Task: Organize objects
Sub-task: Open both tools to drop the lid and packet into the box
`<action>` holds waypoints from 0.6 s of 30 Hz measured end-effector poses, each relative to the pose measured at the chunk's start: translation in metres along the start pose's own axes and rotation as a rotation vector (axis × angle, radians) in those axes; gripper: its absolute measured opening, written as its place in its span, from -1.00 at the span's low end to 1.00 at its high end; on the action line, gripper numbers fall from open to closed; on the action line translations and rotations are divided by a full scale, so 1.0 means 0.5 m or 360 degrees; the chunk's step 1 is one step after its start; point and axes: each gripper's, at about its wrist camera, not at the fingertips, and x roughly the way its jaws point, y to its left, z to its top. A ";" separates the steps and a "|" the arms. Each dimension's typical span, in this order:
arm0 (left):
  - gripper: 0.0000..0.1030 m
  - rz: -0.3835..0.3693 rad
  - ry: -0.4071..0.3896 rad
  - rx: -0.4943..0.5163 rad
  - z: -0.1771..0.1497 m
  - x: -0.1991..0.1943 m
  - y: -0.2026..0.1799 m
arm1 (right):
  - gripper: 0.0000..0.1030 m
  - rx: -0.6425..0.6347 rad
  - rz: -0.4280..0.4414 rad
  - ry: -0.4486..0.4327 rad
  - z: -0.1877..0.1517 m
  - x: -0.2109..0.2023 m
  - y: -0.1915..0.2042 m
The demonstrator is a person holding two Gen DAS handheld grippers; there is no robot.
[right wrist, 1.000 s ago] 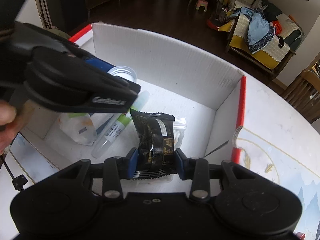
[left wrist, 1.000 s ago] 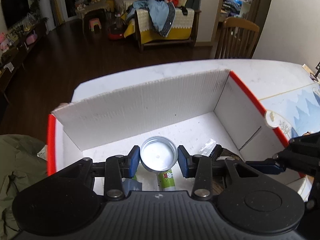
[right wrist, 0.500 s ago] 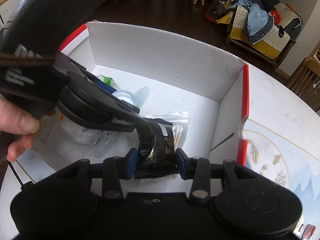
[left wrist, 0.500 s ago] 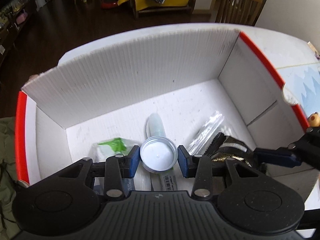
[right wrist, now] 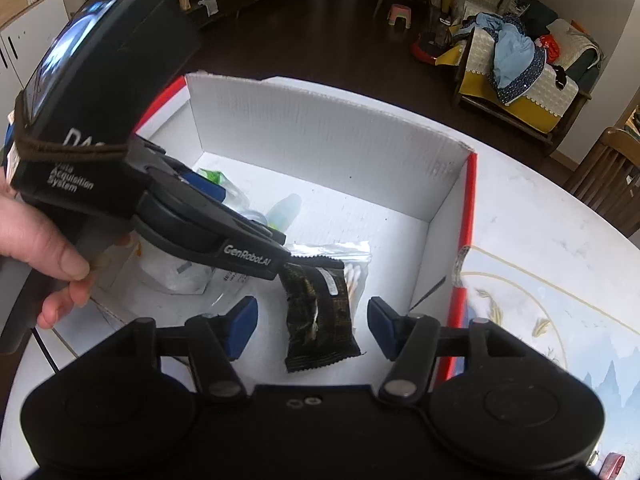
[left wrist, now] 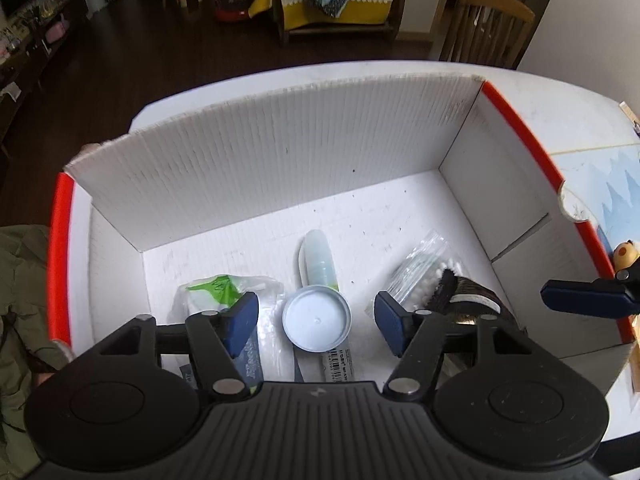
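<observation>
A white cardboard box [left wrist: 280, 152] with red edges stands on the table. My left gripper [left wrist: 316, 316] reaches into it with its jaws opening. A round white lid [left wrist: 317, 328] lies between the pads, apart from both, on top of a pale green tube [left wrist: 318, 258]. Beside them lie a green-and-white pouch [left wrist: 224, 284] and a bag of cotton swabs [left wrist: 420, 268]. My right gripper [right wrist: 308, 326] is also opening. A black snack packet [right wrist: 318, 320] lies loose on the box [right wrist: 320, 136] floor between its blue pads.
The left gripper's body [right wrist: 160, 200] and the hand [right wrist: 40, 248] holding it fill the left of the right wrist view. A mat with a blue mountain print [left wrist: 608, 184] lies right of the box. A wooden chair [left wrist: 484, 28] stands behind the table.
Both grippers' jaws have spread apart. The left has let go of the white lid and the right of the black packet. Both things now rest inside the box.
</observation>
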 end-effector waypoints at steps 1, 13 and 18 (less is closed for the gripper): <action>0.23 -0.0004 -0.0008 -0.0005 -0.001 -0.005 0.000 | 0.21 0.0004 0.0002 -0.0009 0.000 -0.005 -0.002; 0.23 0.0055 -0.0187 -0.0034 -0.024 -0.102 -0.017 | 0.44 0.0029 0.0043 -0.0149 -0.017 -0.088 -0.021; 0.23 0.0062 -0.0274 -0.0064 -0.042 -0.151 -0.028 | 0.53 0.0014 0.0087 -0.0204 -0.032 -0.126 -0.030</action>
